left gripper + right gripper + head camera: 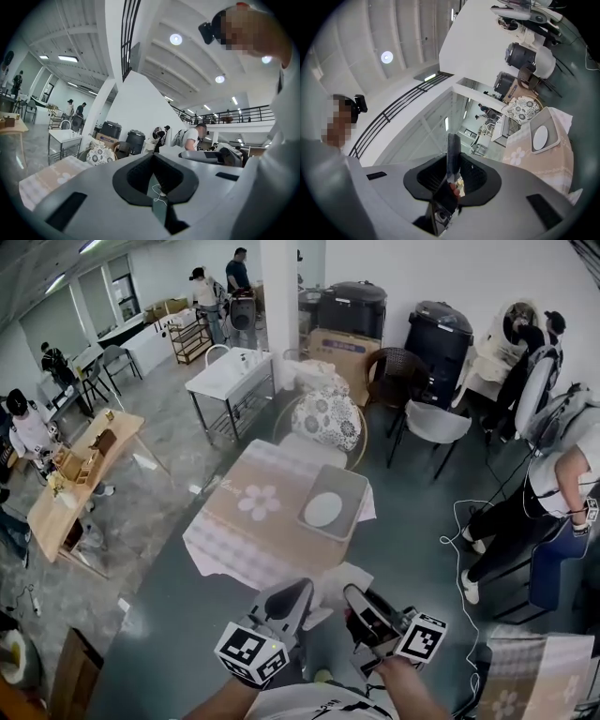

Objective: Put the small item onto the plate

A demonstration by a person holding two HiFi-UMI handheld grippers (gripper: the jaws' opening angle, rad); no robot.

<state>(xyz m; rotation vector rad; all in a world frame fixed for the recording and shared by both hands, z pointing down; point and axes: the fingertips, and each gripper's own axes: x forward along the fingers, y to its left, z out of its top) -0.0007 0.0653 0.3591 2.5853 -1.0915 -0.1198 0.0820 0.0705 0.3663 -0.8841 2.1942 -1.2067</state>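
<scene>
White plate (322,510), grey tray (350,484), beige flower-print tablecloth (246,532), red-and-yellow small item (454,187).

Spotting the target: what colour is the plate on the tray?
The plate is white, on a grey tray; the head view shows it best.

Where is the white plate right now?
In the head view the white plate lies near the middle of the picture, on a grey tray at the right side of the cloth-covered table, just in front of a flower-patterned cushion.
</scene>
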